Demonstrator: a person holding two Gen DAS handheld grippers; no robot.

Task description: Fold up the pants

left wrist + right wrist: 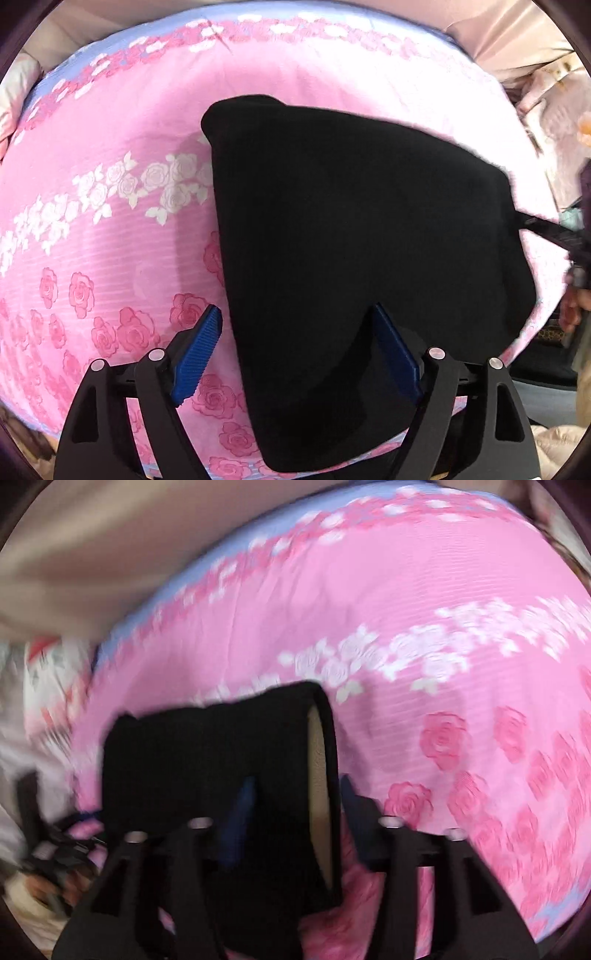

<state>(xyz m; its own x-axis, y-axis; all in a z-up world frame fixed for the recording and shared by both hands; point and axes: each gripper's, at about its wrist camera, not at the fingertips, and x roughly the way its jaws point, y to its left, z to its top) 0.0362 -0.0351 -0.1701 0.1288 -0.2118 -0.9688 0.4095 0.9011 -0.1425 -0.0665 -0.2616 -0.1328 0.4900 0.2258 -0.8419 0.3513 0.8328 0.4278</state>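
Observation:
The black pants (pixel 351 258) lie folded in a thick pad on the pink rose-print bed cover (pixel 110 206). My left gripper (pixel 295 328) is open, its blue pads apart over the pad's near left edge, holding nothing. In the blurred right wrist view, the pants (pixel 207 760) show a tan inner lining at their right edge. My right gripper (pixel 295 805) is open, its jaws set wide on either side of that edge, not pinching it. In the left wrist view the right gripper (pixel 554 232) shows at the pants' far right side.
The cover's blue border (pixel 155 37) runs along the bed's far edge, with a beige wall behind. Pale bedding and clutter (pixel 554 110) lie off the right side. A white patterned cloth (pixel 44 686) lies left of the bed in the right wrist view.

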